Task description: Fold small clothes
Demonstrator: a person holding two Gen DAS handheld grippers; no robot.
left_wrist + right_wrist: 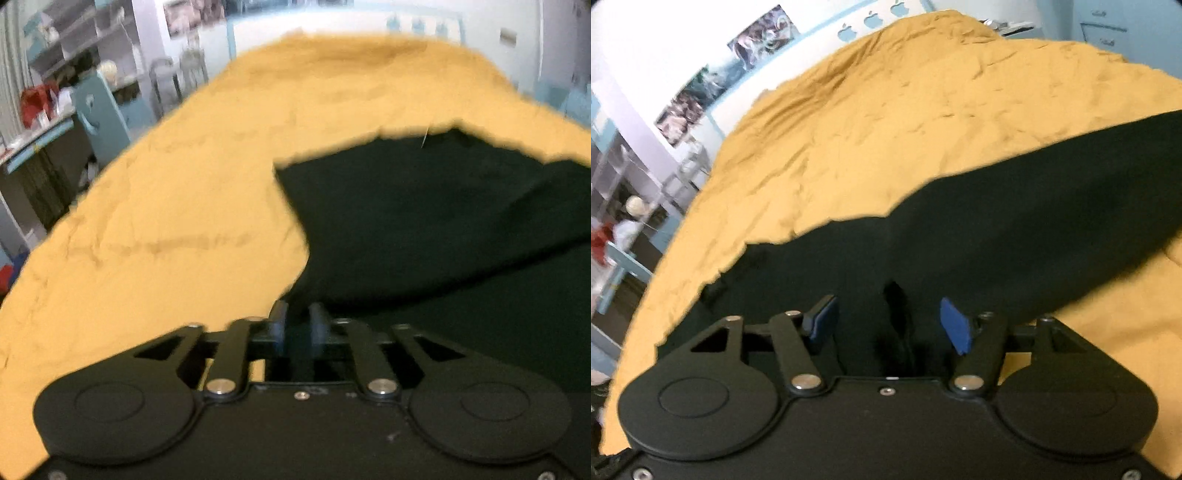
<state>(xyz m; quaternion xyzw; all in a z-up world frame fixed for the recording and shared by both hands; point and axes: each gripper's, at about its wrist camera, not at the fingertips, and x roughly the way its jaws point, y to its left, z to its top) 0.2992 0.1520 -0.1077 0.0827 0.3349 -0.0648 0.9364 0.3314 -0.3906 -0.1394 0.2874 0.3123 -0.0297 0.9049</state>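
A dark green garment [424, 221] lies on a mustard-yellow cloth [184, 203] that covers the table. In the left wrist view my left gripper [298, 321] has its blue pads close together on the garment's near edge, which looks lifted there. In the right wrist view the same garment [1015, 221] spreads across the yellow cloth [905, 110]. My right gripper [890, 321] is open, its blue pads wide apart over the fabric, with a raised fold between them.
Shelves with clutter [74, 55] and a light blue chair [99, 110] stand beyond the table's left edge. A wall with photos [720, 74] and a white cabinet [1108, 29] lie behind the table.
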